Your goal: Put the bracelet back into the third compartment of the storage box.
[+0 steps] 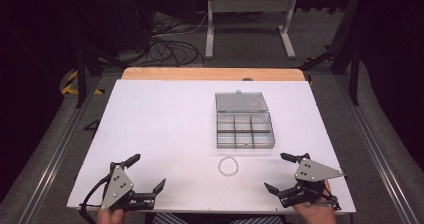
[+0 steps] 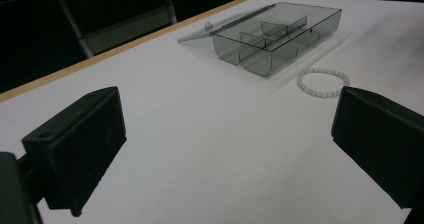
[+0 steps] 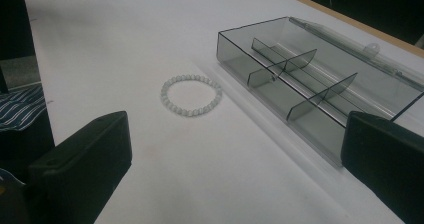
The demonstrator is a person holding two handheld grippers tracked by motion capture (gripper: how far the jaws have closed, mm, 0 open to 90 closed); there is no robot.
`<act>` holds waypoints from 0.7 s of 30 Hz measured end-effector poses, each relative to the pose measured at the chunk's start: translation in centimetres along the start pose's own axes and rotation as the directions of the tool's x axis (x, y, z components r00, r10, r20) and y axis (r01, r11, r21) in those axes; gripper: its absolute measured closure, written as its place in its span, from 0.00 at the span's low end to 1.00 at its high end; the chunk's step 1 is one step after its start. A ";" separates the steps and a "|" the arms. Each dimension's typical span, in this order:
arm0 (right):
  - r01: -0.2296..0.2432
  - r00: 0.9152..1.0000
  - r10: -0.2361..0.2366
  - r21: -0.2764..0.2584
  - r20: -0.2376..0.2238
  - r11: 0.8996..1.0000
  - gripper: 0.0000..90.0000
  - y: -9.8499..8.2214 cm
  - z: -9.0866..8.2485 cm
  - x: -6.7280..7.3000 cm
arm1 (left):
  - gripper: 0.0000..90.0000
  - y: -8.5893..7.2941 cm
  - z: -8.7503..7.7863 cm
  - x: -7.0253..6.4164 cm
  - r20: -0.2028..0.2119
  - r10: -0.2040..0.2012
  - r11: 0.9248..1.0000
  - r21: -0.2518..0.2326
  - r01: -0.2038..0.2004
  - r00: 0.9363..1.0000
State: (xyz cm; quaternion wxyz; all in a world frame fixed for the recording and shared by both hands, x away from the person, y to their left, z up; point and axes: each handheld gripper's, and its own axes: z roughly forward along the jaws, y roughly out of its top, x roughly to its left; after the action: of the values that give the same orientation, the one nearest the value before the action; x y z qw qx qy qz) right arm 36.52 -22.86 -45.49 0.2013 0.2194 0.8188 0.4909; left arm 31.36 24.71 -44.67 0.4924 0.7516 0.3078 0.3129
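Left gripper point(image 1: 148, 173), lower left: fingers point(image 2: 80, 149) spread wide, holding nothing. Right gripper point(image 1: 276, 172), lower right: fingers point(image 3: 85, 161) wide apart, empty. White bead bracelet point(image 1: 228, 165): on worktop point(image 1: 160, 129), lower centre, just below open compartment box point(image 1: 244, 129).

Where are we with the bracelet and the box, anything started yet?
Done: the organizer box sits with its lid already swung open; its compartments look empty. In hand: nothing. The left gripper and right gripper are both open near the table's near edge. Left: the bead bracelet lies on the white table in front of the box, probably to be picked up and boxed.
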 end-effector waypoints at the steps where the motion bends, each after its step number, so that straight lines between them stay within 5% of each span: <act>1: -0.002 1.000 0.002 0.000 -0.002 1.000 0.01 0.0 0.0 0.0 | 0.02 0.0 0.0 0.1 -0.002 -0.003 1.000 -0.003 0.003 1.000; 16: 0.010 1.000 -0.010 0.006 -0.006 1.000 0.03 0.1 0.0 0.2 | 0.01 0.0 -0.1 0.0 -0.034 0.007 1.000 -0.007 -0.007 0.999; 21: 0.015 1.000 -0.015 0.011 0.000 1.000 0.03 0.1 0.1 0.2 | 0.01 0.0 -0.2 0.1 -0.017 -0.013 1.000 -0.015 0.012 1.000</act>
State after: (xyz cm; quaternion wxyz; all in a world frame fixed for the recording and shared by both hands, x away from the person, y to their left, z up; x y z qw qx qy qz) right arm 36.44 -22.66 -45.44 0.2040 0.2143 0.8230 0.4849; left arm 31.29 24.91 -44.62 0.4971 0.7435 0.3144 0.3184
